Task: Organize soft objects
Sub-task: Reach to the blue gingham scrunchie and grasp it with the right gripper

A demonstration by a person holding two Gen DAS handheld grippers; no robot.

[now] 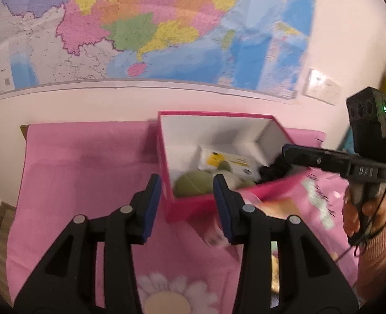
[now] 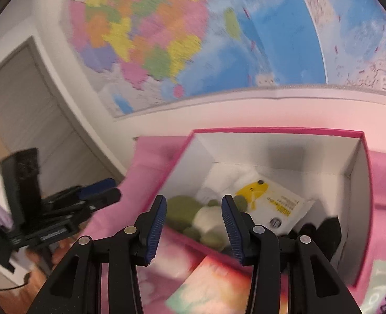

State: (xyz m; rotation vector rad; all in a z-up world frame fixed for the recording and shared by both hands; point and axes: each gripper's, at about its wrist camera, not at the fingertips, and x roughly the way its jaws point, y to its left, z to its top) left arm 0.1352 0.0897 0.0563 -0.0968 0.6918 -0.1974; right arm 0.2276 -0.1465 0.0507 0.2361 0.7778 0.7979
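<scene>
My left tool (image 1: 187, 204) and right tool (image 2: 194, 225) both stand part open, holding nothing, above the pink cardboard box (image 2: 360, 209) on the desk, where the green-and-white plush toy (image 2: 206, 219) lies, light and squashy, best pinched across its body.

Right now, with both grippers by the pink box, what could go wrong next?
The right gripper reaches over the pink box's near wall above a black item; pulling back low might catch the rim and shift the box. The left gripper, open and empty, hovers at the front corner and could bump it. The blurred colourful packet outside may get missed.
</scene>
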